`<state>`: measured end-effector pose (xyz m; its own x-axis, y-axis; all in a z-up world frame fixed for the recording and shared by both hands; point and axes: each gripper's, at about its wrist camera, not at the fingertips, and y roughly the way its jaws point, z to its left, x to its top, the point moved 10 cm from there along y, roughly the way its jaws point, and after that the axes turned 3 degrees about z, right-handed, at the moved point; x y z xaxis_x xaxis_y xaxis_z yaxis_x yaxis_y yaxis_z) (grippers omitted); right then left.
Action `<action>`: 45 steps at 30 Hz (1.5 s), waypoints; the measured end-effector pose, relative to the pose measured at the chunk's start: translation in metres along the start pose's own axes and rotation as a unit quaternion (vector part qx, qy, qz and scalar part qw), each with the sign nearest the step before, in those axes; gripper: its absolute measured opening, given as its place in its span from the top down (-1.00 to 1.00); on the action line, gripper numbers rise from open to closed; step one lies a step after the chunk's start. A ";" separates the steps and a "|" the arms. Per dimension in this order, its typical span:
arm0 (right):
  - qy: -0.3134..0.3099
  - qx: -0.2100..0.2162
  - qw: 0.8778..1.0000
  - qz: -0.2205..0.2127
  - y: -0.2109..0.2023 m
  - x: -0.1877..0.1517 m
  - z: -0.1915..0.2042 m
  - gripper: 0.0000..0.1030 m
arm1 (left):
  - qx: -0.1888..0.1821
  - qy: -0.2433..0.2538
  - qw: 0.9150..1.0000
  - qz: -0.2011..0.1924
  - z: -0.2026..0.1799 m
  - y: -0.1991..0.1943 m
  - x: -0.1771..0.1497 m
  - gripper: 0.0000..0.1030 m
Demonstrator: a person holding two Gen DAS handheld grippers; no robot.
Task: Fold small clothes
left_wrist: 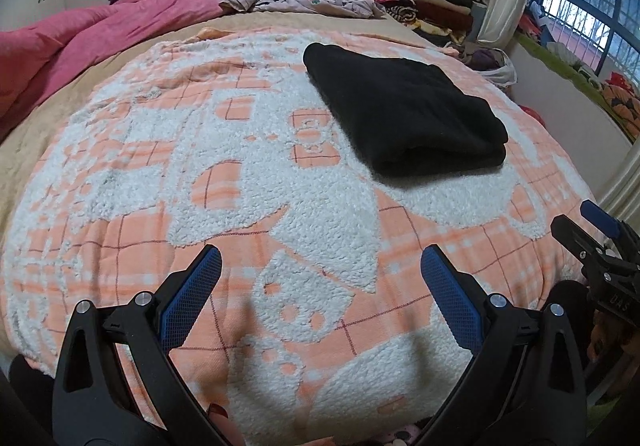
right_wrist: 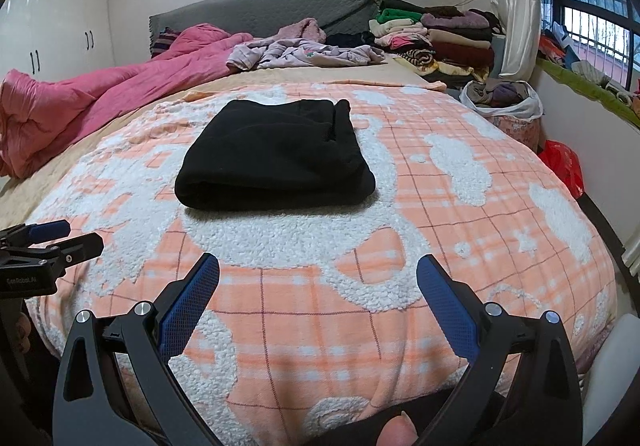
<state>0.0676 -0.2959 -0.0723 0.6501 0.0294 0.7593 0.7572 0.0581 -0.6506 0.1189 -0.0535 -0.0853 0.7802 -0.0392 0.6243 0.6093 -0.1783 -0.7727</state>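
Black fleece garment (right_wrist: 276, 158) is lying folded mid-blanket (right_wrist: 460, 254), toward the far edge. Looks soft, light, floppy; pinching the thick near fold seems best. Left gripper (left_wrist: 320, 286) and right gripper (right_wrist: 318, 286) are hovering wide, empty.

The bed (right_wrist: 400, 75) carries an orange and white blanket (right_wrist: 460, 214). A folded black garment (right_wrist: 276, 162) lies on this blanket. Behind it lie a pink quilt (right_wrist: 100, 94) and stacked clothes (right_wrist: 440, 42).

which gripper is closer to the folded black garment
Right, by a little. The folded black garment lies straight ahead of the right gripper; it sits ahead and off to the right of the left gripper. Neither touches it.
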 end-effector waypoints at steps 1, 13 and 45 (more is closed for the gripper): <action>0.000 -0.001 1.000 0.000 0.000 0.000 0.000 -0.91 | -0.001 0.000 1.000 0.001 -0.001 0.000 0.000 -0.81; 0.000 -0.002 1.000 -0.002 -0.001 0.000 -0.001 -0.91 | 0.003 0.001 1.000 0.000 0.000 -0.002 0.001 -0.81; -0.001 -0.001 1.000 -0.003 -0.003 0.001 0.000 -0.91 | 0.016 0.007 1.000 -0.002 0.000 -0.009 0.003 -0.81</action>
<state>0.0661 -0.2959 -0.0695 0.6451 0.0320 0.7635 0.7615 0.0555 -0.6457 0.1152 -0.0517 -0.0765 0.7756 -0.0513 0.6292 0.6173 -0.1469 -0.7729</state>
